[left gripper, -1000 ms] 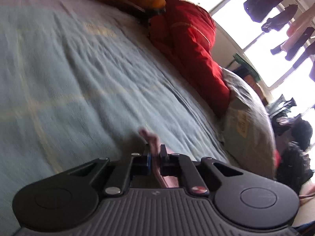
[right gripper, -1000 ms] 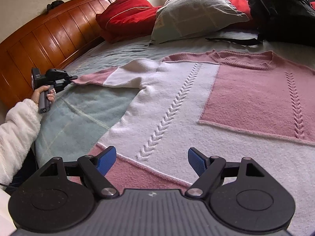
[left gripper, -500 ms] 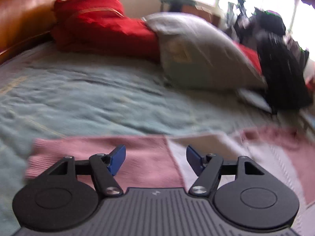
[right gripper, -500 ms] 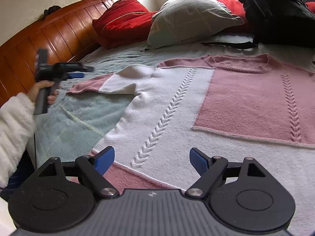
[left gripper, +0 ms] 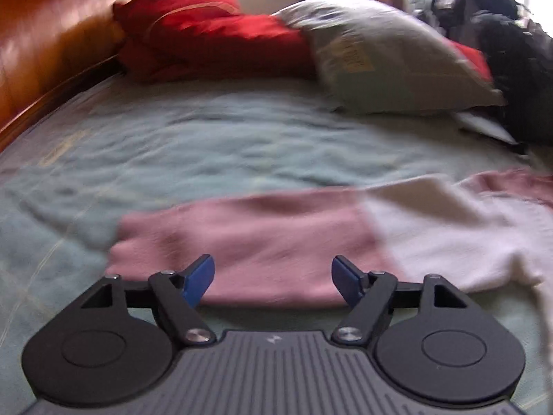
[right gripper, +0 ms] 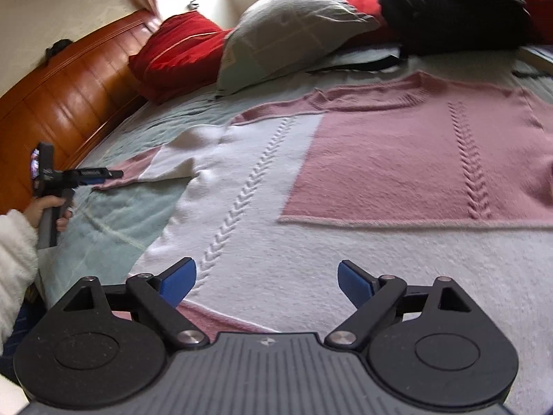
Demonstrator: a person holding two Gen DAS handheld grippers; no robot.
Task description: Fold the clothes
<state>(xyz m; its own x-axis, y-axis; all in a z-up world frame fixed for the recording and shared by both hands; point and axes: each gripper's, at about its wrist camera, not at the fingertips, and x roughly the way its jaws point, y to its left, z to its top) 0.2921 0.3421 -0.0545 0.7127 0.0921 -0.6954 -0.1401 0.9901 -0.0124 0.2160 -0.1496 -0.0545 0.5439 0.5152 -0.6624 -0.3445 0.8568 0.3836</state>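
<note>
Now your left gripper has let the pink sleeve go, both grippers' jaws opening empty, so the sweater lies flat on the bed, sleeve spread, unfolded.

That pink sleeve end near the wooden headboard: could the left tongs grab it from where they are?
Probably yes. The left tongs sit right at the pink sleeve end, jaws opening and empty, with nothing lying between them and the cloth. The sleeve lies flat on the bedspread, so pinching an edge may take care.
</note>
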